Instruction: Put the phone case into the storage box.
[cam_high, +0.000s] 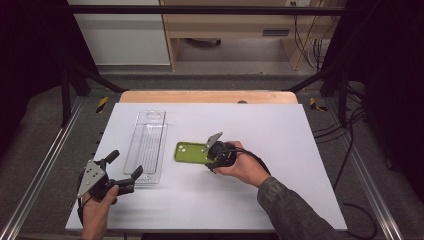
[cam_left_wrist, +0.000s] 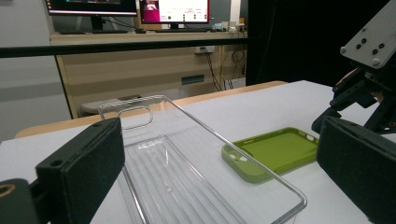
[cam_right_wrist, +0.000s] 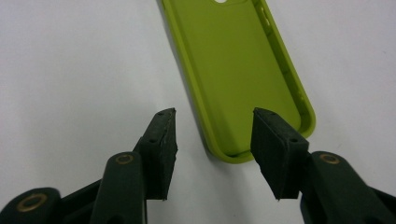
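Green soft phone case (cam_high: 190, 152), rectangular with rounded corners and a raised rim, lies flat on the white table (cam_high: 280, 130) with its hollow side up, just right of the clear plastic tray (cam_high: 146, 145), which lies lengthways and apart from it. From the left gripper view the case (cam_left_wrist: 275, 151) sits beyond the tray's (cam_left_wrist: 187, 163) near corner, its camera cut-out at the end toward that tray.

The right hand-held gripper (cam_high: 212, 159) is at the case's right-hand short end. In the right gripper view its jaws stand partly apart around one corner of that end: one pad (cam_right_wrist: 275, 149) hangs over the inside floor of the case (cam_right_wrist: 233, 65), the other (cam_right_wrist: 161, 149) over bare table outside the long wall. Nothing is pinched yet, as a gap shows on both sides of the rim. That straddle looks chosen so the jaws can clamp the thin side wall, the one part of a flat-lying case that offers a hold.

The left hand-held gripper (cam_high: 122, 172) hovers at the tray's near end with its jaws wide apart and empty, the tray between them but untouched, probably waiting to steady the tray.

The likely aim is to lift the case and set it in the tray.
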